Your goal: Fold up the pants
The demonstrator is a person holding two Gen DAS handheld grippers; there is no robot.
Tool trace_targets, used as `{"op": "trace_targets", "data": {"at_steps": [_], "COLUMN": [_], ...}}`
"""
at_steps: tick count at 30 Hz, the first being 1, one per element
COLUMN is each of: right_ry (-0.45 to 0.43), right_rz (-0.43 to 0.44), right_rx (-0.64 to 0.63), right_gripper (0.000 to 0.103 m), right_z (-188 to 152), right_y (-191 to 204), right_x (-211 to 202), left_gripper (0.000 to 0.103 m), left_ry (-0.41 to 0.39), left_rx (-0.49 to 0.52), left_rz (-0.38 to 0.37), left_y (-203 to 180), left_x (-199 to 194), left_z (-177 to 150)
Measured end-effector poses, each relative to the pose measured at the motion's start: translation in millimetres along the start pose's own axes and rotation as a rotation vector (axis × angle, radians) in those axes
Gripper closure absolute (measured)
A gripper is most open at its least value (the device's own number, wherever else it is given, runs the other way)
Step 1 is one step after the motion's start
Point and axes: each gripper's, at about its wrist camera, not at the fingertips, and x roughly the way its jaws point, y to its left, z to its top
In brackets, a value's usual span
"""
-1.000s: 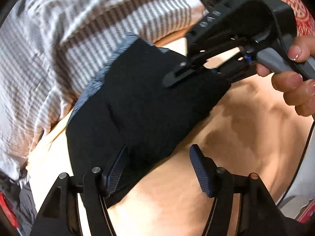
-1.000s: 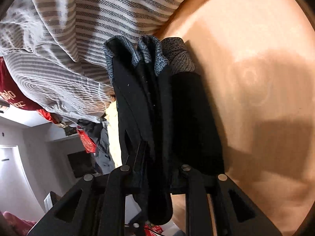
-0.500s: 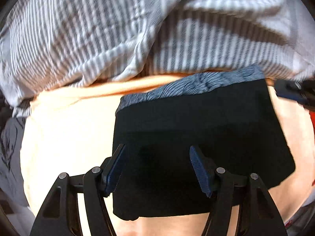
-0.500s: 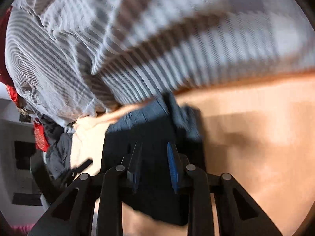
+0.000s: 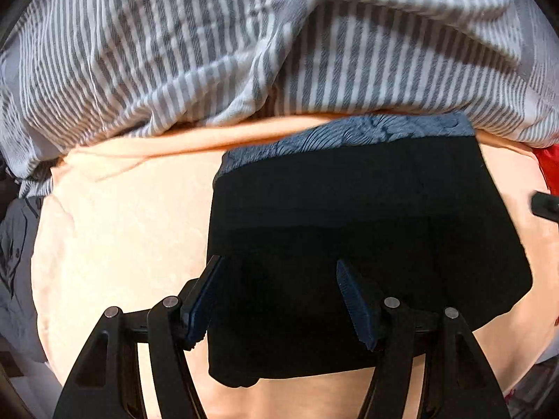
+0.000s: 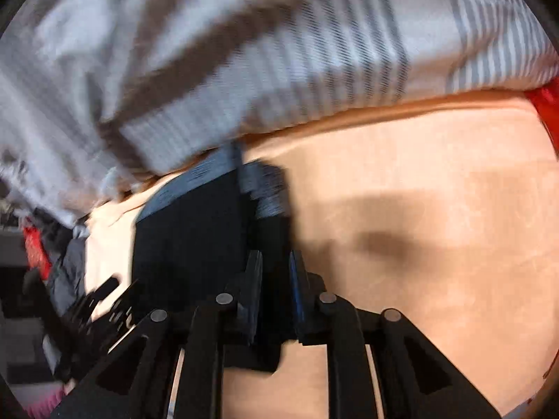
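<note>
Left gripper (image 5: 279, 300) is hanging released over the near edge of the folded black pants (image 5: 367, 230), pads spread, nothing pinched between them. Right gripper (image 6: 274, 279) is narrowing its jaws; right wrist view is motion-blurred, and the dark cloth seen in the gap appears to be lying beneath the pads, not clamped, so reading it as empty.

Pants are lying as a compact dark rectangle on the peach bed sheet (image 5: 122, 244), patterned blue-grey waistband (image 5: 349, 136) at the far edge, tucked just under the overhang of the striped grey-and-white duvet (image 5: 209, 52). A red item is showing at the right edge, too cropped to name.

Fold is looking close to finished, in my judgement. Risks from here: the closing right pads may be snagging a top layer and peeling the stack open on lift-off; the duvet may be dragging the waistband; the soft sheet may be letting the bundle slump.
</note>
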Motion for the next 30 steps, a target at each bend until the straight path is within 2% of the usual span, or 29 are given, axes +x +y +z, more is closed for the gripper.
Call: {"op": "trace_targets", "data": {"at_steps": [3,4,7,10,15,20,30], "right_ry": [0.01,0.04,0.119,0.086,0.086,0.081,0.073], "right_rz": [0.009,-0.007,-0.06,0.004,-0.069,-0.06,-0.053], "right_rx": [-0.087,-0.115,-0.076,0.023,-0.089,-0.028,-0.009], "right_gripper": [0.085,0.085,0.085,0.085,0.085,0.085,0.085], "right_z": [-18,-27,-50,-60,-65,-66,-67], "right_y": [22,28,18,-4,12,9,8], "right_x": [-2,8,40,43,44,42,41], "left_gripper": [0.036,0.036,0.018,0.017,0.016,0.016,0.015], "left_ry": [0.051,0.053,0.062,0.05,0.064,0.066,0.063], "left_rx": [-0.021,-0.031,-0.057,-0.051,-0.062,-0.059,-0.059], "left_rz": [-0.026,-0.034,-0.048,-0.037,-0.042,-0.04,-0.039], "left_y": [2,3,4,1,3,0,1], "left_x": [11,14,20,23,28,32,29], "left_z": [-8,-11,-17,-19,-18,-15,-18]}}
